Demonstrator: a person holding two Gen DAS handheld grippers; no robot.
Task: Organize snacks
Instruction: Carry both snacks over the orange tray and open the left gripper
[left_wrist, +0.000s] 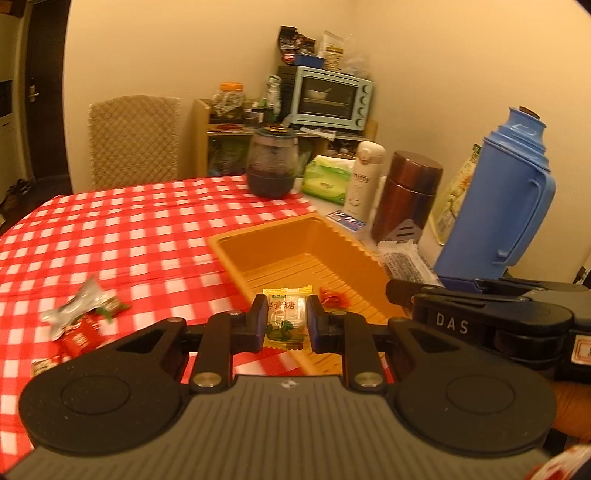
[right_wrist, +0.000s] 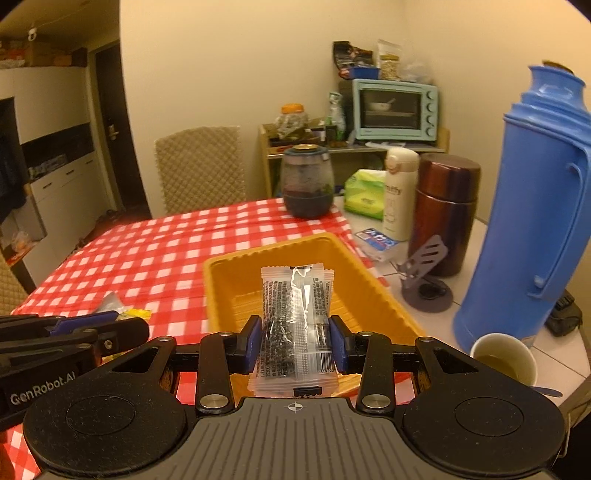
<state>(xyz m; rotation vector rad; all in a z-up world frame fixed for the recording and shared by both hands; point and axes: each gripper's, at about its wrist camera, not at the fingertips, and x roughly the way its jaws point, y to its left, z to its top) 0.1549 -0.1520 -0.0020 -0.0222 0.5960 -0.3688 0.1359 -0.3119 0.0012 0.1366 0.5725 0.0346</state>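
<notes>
Clamping a small yellow-and-green wrapped candy (left_wrist: 285, 322) between its narrowed black fingers, the left gripper (left_wrist: 284, 325) is hovering over the near rim of the orange rectangular plastic tray (left_wrist: 236, 245), which is sitting on the red-and-white checked tablecloth (left_wrist: 129, 229). Holding a clear plastic sachet of dark seeds with a printed barcode (right_wrist: 295, 325) upright between its blue-padded fingers, the right gripper (right_wrist: 295, 341) is likewise hanging over the tray's near edge, its jaws closed onto the packet's sides. Inside the tray, a small red-wrapped sweet (left_wrist: 334, 297) is lying on the ribbed floor close to the near wall. Left of the tray, a loose cluster of silver, green and red snack wrappers (left_wrist: 83, 314) is resting on the cloth. Right of the tray, a pale paper cup holding a yellowish liquid (right_wrist: 504, 356) is standing nearest, with a tall blue plastic thermos jug (right_wrist: 535, 206) just behind it and a grey perforated phone stand (right_wrist: 424, 273) between jug and tray. Beyond the tray's far right corner, a brown metallic cylindrical flask (right_wrist: 443, 210), a slim white bottle (right_wrist: 399, 188), a green tissue pack (right_wrist: 365, 194) and a small blue-and-white packet (right_wrist: 376, 236) are grouped together. Behind the tray, a dark rounded glass jar with a lid (right_wrist: 306, 181) is standing at the cloth's far edge, and farther back a pale blue toaster oven (right_wrist: 395, 109) is sitting on a wooden shelf.
</notes>
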